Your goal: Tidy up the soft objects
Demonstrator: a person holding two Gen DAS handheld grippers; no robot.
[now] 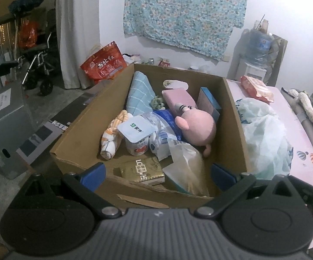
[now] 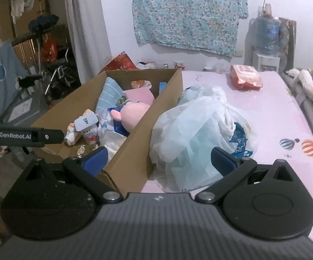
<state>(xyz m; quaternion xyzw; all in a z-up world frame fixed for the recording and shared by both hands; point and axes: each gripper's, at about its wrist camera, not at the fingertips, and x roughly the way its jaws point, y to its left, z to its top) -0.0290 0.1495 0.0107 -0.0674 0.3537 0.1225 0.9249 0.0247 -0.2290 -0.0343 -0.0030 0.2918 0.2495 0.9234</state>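
A floral cloth [image 2: 189, 15] hangs on the wall beside a water dispenser [image 2: 265, 47]; a wheelchair [image 1: 38, 65] stands left.

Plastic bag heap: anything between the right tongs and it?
Nothing visible. The right tongs are open and the white plastic bag heap lies directly ahead on the pink bedsheet, beside the cardboard box, whose wall stands to the left.

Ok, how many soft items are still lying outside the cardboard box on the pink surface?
2: the white plastic bag right beside the cardboard box, and the red wipes pack further back. The cream fabric at the right edge looks off the surface. Others may be hidden.
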